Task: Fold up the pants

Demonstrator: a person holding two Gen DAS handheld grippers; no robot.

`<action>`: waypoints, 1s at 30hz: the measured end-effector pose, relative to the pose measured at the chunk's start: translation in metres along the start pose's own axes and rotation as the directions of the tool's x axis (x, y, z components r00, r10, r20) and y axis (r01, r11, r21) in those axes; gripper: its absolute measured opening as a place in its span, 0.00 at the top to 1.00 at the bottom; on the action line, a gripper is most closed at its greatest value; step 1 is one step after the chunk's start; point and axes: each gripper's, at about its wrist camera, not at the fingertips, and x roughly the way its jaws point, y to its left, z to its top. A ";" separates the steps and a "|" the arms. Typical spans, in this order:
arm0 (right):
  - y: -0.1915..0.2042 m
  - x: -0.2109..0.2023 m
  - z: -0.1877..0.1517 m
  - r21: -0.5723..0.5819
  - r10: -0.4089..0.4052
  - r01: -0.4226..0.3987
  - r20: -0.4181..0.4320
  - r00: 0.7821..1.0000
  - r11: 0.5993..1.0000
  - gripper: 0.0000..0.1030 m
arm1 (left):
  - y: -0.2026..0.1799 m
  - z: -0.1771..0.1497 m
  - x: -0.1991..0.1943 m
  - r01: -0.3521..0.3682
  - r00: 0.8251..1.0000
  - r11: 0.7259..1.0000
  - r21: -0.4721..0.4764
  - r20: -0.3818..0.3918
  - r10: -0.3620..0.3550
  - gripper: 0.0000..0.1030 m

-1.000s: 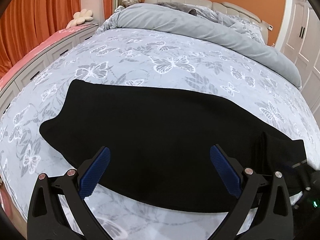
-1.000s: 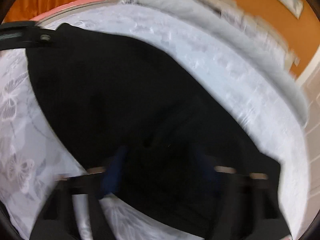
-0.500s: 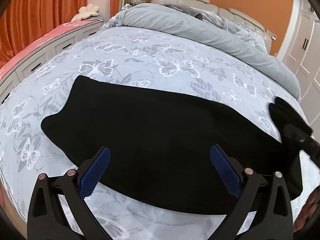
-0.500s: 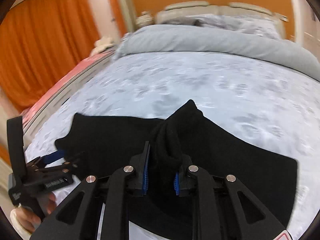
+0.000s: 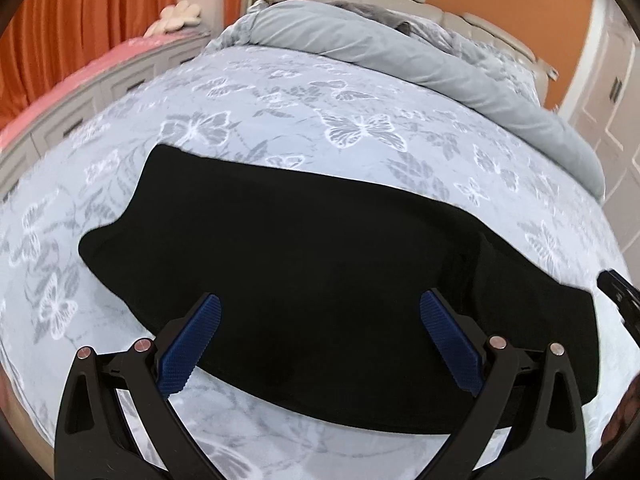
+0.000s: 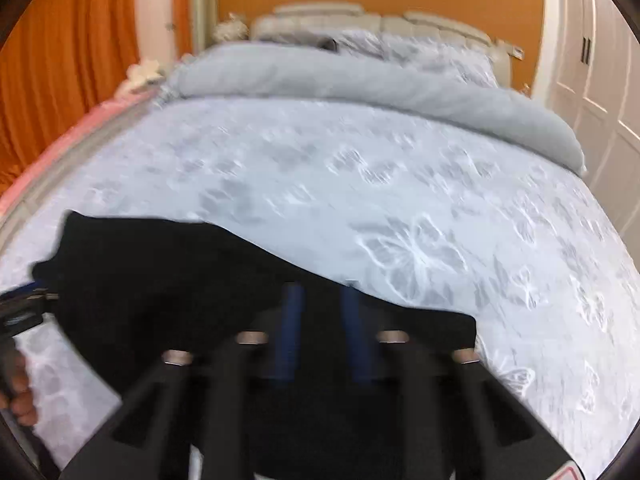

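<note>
One pair of flat black fabric pants (image 5: pixel 320 272) on butterfly-print bed (image 5: pixel 360 128), under wide left hand-held gripper (image 5: pixel 320 312); right hand-held gripper (image 6: pixel 322 304) narrowing, grip unclear.

Right wrist view smeared by motion blur: butterfly print on the bedspread (image 6: pixel 400 208) softened, right gripper (image 6: pixel 322 300) pads fuzzy, jaws closing, cloth between them not discernible against the black pants (image 6: pixel 160 280). Left gripper (image 6: pixel 20 312) cropped at the frame edge there.
</note>
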 end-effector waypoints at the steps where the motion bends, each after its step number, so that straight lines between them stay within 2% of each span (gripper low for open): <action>1: 0.004 0.012 -0.001 0.006 0.032 -0.032 -0.026 0.999 0.999 0.93 | -0.004 -0.001 -0.001 -0.001 1.000 1.000 0.014 0.001 0.001 0.05; 2: 0.010 0.017 -0.002 0.004 0.061 -0.061 -0.034 0.998 0.998 0.93 | -0.008 -0.003 -0.002 0.000 1.000 1.000 0.026 0.002 0.000 0.05; 6: 0.071 0.045 -0.006 -0.121 0.158 -0.162 -0.041 0.987 0.979 0.93 | -0.014 -0.009 -0.002 -0.026 1.000 0.998 0.056 0.002 0.026 0.05; 7: 0.084 0.058 -0.013 -0.140 0.187 -0.199 -0.094 0.978 0.970 0.93 | -0.014 -0.009 -0.001 -0.026 1.000 0.998 0.056 0.001 0.026 0.05; 8: 0.098 0.076 -0.022 -0.142 0.220 -0.245 -0.176 0.960 0.959 0.91 | -0.013 -0.009 -0.001 -0.026 1.000 0.998 0.055 0.000 0.026 0.05; 9: 0.113 0.083 -0.035 -0.181 0.189 -0.221 -0.180 0.965 0.958 0.91 | -0.014 -0.010 0.000 -0.030 1.000 0.998 0.056 0.000 0.030 0.05; 10: 0.129 0.076 -0.040 -0.276 0.127 -0.156 -0.121 0.985 0.948 0.91 | -0.013 -0.010 0.001 -0.036 0.999 0.998 0.058 0.000 0.036 0.05; 11: 0.140 0.072 -0.039 -0.348 0.085 -0.123 -0.124 0.989 0.929 0.93 | -0.012 -0.010 0.002 -0.039 0.999 0.997 0.059 -0.002 0.040 0.05; 12: 0.141 0.064 -0.035 -0.344 0.118 -0.154 -0.124 0.985 0.926 0.94 | -0.011 -0.009 0.004 -0.041 0.999 0.998 0.055 -0.006 0.041 0.05; 13: 0.135 0.057 -0.028 -0.287 0.183 -0.209 -0.117 0.976 0.935 0.95 | -0.010 -0.008 0.004 -0.037 0.999 0.998 0.049 -0.008 0.038 0.05; 14: 0.129 0.055 -0.024 -0.242 0.206 -0.226 -0.106 0.973 0.944 0.95 | -0.010 -0.008 0.004 -0.033 0.999 0.998 0.044 -0.008 0.033 0.05; 15: 0.122 0.061 -0.022 -0.202 0.198 -0.217 -0.108 0.974 0.955 0.95 | -0.010 -0.008 0.004 -0.034 0.999 0.999 0.042 -0.006 0.034 0.05; 16: 0.118 0.077 -0.027 -0.193 0.179 -0.209 -0.159 0.971 0.959 0.95 | -0.011 -0.009 0.004 -0.037 0.999 0.998 0.047 -0.004 0.037 0.05; 17: 0.116 0.089 -0.033 -0.180 0.200 -0.233 -0.183 0.963 0.956 0.95 | -0.012 -0.009 0.005 -0.039 0.999 0.998 0.054 -0.003 0.039 0.05; 18: 0.113 0.085 -0.033 -0.177 0.215 -0.241 -0.155 0.964 0.954 0.95 | -0.014 -0.011 0.006 -0.046 0.999 0.996 0.070 -0.007 0.047 0.05; 20: 0.110 0.072 -0.022 -0.185 0.215 -0.249 -0.188 0.958 0.951 0.95 | -0.017 -0.013 0.008 -0.053 0.998 0.995 0.085 -0.013 0.054 0.05; 21: 0.104 0.064 -0.018 -0.180 0.211 -0.240 -0.169 0.963 0.954 0.95 | -0.019 -0.014 0.009 -0.055 0.998 0.994 0.091 -0.016 0.056 0.05; 23: 0.083 0.046 -0.012 -0.151 0.180 -0.199 -0.128 0.975 0.968 0.85 | -0.022 -0.015 0.008 -0.052 0.998 0.993 0.102 -0.012 0.054 0.05; 25: 0.041 0.029 -0.012 -0.070 0.127 -0.135 -0.107 0.986 0.988 0.77 | -0.027 -0.016 0.007 -0.064 0.998 0.990 0.125 0.000 0.065 0.05; 30: -0.052 0.020 -0.036 0.091 -0.005 0.020 -0.162 0.987 0.996 0.70 | -0.039 -0.021 0.006 -0.092 0.996 0.979 0.181 0.018 0.090 0.05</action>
